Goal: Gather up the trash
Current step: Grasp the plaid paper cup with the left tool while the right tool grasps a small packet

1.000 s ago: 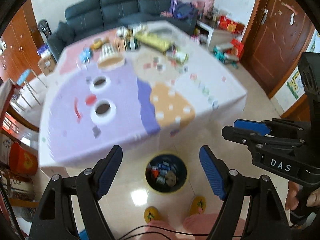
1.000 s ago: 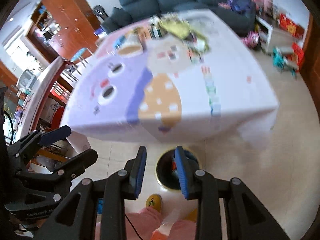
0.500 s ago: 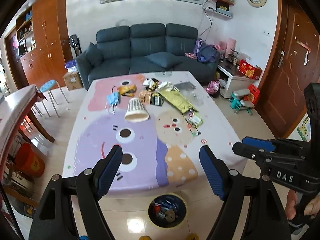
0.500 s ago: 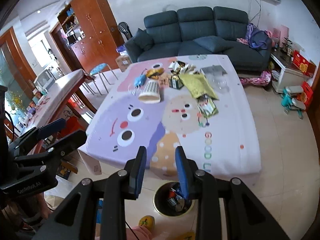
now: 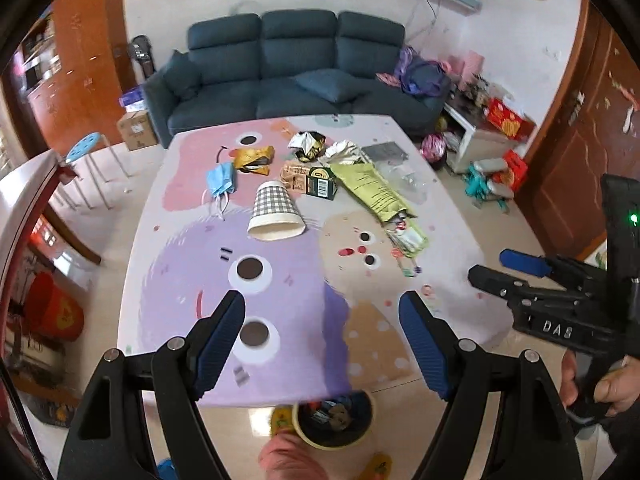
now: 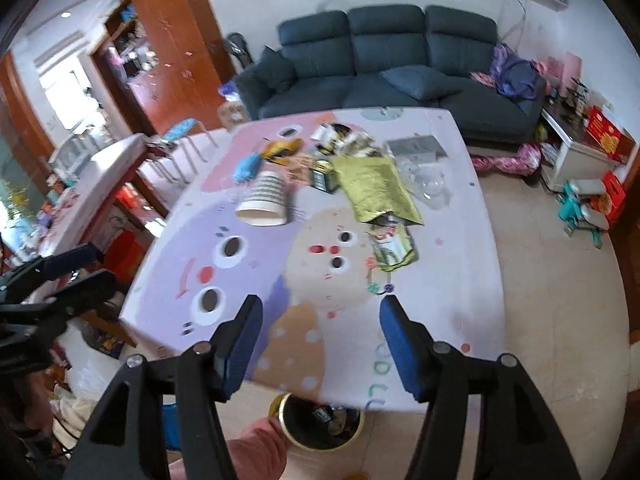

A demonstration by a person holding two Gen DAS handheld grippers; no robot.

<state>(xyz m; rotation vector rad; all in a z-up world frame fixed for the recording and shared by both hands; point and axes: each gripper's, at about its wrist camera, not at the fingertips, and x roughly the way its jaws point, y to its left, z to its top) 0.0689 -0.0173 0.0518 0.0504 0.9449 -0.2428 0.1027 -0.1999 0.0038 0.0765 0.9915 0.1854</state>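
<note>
Already some trash is sitting in the bin (image 5: 334, 420) at bottom centre; cup (image 5: 275, 213), mask (image 5: 221, 178) and wrappers (image 5: 370, 190) are waiting mid-table. Left gripper (image 5: 322, 338) is gaping wide, empty; right gripper (image 6: 316, 344) is opening, empty.

A bench (image 5: 168, 248) stands before a sofa (image 5: 296, 68), its far half strewn with trash: a face mask (image 5: 221, 178) at the left, a paper cup (image 5: 274, 212) lying on its side just right of it, a small carton (image 5: 316, 180) behind the cup, and a long foil bag (image 5: 372, 190) to the right. A crumpled wrapper (image 5: 308, 145) lies at the far edge, nearest the sofa. On the floor at the bench's near edge sits a trash bin (image 5: 334, 422) with litter in it, and a stool (image 5: 86, 148) stands off the far-left corner.
</note>
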